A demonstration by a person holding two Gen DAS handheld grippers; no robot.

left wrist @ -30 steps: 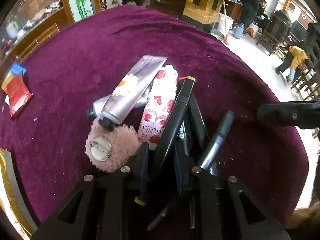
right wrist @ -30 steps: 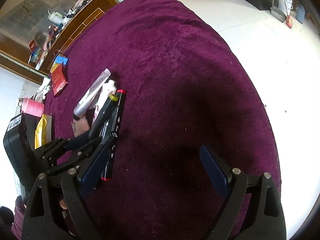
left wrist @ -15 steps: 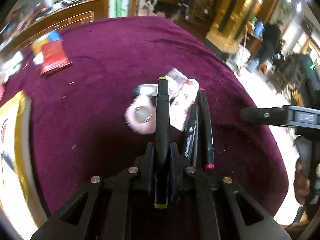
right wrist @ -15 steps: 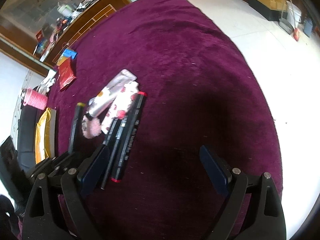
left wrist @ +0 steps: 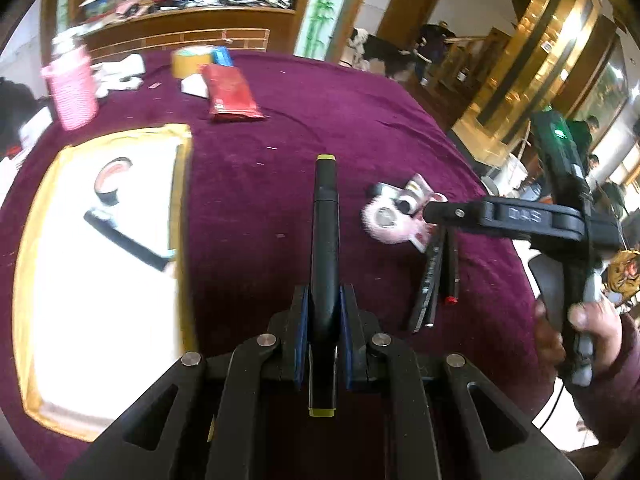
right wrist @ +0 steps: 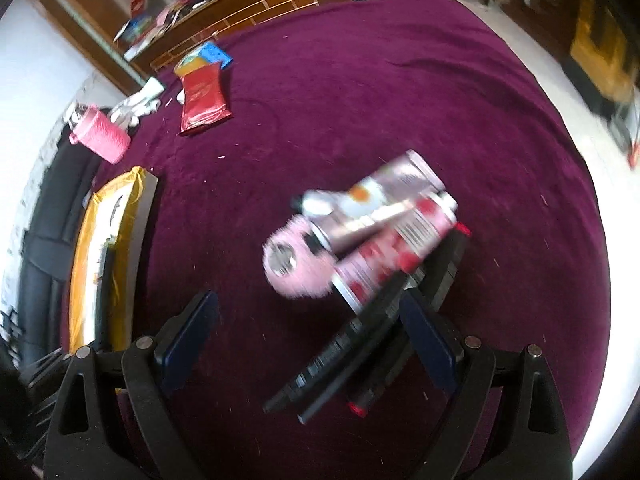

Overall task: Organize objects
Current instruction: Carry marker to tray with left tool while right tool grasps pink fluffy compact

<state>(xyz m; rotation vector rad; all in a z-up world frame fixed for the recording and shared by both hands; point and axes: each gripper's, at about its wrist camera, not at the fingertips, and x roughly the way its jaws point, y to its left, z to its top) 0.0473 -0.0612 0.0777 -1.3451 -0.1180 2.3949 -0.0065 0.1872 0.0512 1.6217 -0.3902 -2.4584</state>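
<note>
The left gripper is clamping a black marker with yellow-green ends, held above the purple tablecloth just right of a gold-rimmed tray. Judging by that, the marker is heading for the tray, and lowering it flat before letting go would keep it from rolling. The right gripper is hovering wide open and empty over the remaining markers, pink pompom and tubes. Glare is washing out the tray's contents, and blur is smearing the far clutter.
</note>
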